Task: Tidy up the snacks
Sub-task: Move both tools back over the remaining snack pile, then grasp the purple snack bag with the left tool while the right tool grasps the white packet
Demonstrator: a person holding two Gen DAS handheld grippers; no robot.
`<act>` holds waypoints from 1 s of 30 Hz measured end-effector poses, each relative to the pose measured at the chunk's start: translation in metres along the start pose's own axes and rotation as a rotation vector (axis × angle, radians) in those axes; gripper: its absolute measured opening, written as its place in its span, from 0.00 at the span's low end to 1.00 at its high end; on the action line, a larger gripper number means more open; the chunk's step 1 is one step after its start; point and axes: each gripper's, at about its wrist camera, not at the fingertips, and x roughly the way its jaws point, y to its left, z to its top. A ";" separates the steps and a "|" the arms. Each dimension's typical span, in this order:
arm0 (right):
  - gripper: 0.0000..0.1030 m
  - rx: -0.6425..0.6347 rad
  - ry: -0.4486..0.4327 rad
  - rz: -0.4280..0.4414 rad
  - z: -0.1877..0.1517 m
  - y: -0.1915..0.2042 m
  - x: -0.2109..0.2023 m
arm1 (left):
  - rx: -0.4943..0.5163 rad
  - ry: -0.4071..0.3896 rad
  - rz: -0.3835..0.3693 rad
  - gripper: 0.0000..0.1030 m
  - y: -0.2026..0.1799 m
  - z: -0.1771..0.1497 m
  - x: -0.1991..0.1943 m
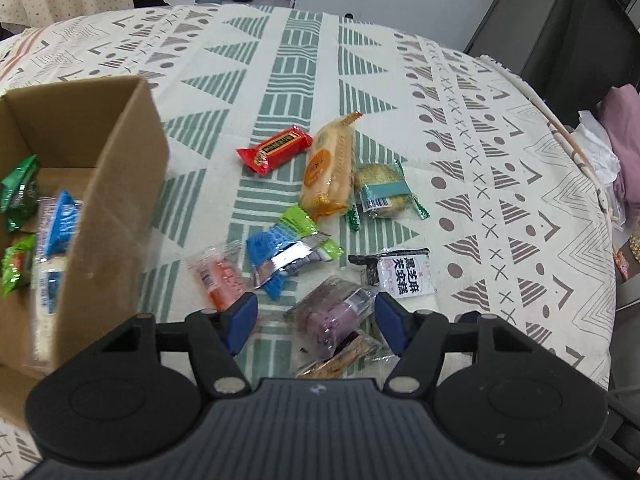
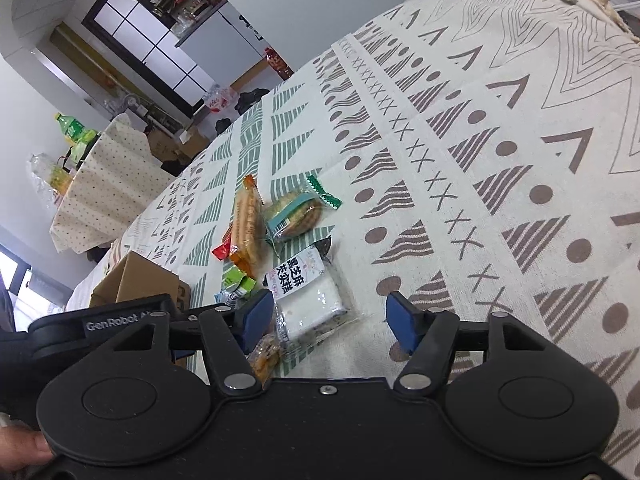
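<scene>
- Left gripper (image 1: pixel 316 318): released, jaws apart on either side of a purple snack (image 1: pixel 336 312), pads not pressing it; a cracker pack (image 1: pixel 340 360) lies partly under that snack.
- Right gripper (image 2: pixel 330 318): released, straddling a white snack (image 2: pixel 308 304), its left pad just beside the wrapper.
- Box (image 1: pixel 116 184) at the left already holds several packets and stands close to the left gripper.
- Loose snacks crowd the bench (image 1: pixel 460 128) ahead: red bar (image 1: pixel 276 150), orange pack (image 1: pixel 328 168), blue packet (image 1: pixel 276 256), pink packet (image 1: pixel 220 280).
</scene>
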 end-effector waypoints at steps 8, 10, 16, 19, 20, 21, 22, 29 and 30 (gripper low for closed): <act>0.59 0.008 0.028 -0.001 0.003 -0.006 0.016 | -0.006 0.053 -0.012 0.61 -0.005 -0.003 0.023; 0.59 0.003 0.034 0.001 0.003 -0.007 0.019 | -0.005 0.046 -0.016 0.57 -0.005 -0.003 0.024; 0.59 -0.015 0.041 0.008 0.002 -0.005 0.026 | -0.012 0.023 -0.009 0.30 -0.001 -0.002 0.021; 0.59 -0.034 0.038 0.011 0.003 -0.002 0.029 | -0.009 -0.004 0.007 0.27 -0.001 0.000 0.013; 0.59 -0.044 0.037 0.010 0.003 0.000 0.030 | -0.015 -0.010 0.008 0.27 0.000 0.001 0.011; 0.59 -0.054 0.036 0.009 0.003 0.002 0.031 | -0.030 -0.010 0.005 0.27 0.003 0.001 0.010; 0.59 -0.062 0.037 0.010 0.003 0.004 0.031 | -0.046 -0.008 0.000 0.27 0.006 0.002 0.009; 0.59 -0.121 0.042 0.006 0.001 0.015 0.038 | -0.099 -0.031 -0.014 0.26 0.018 0.001 -0.009; 0.60 -0.131 0.040 0.002 0.000 0.018 0.040 | -0.102 -0.035 -0.011 0.26 0.020 0.001 -0.011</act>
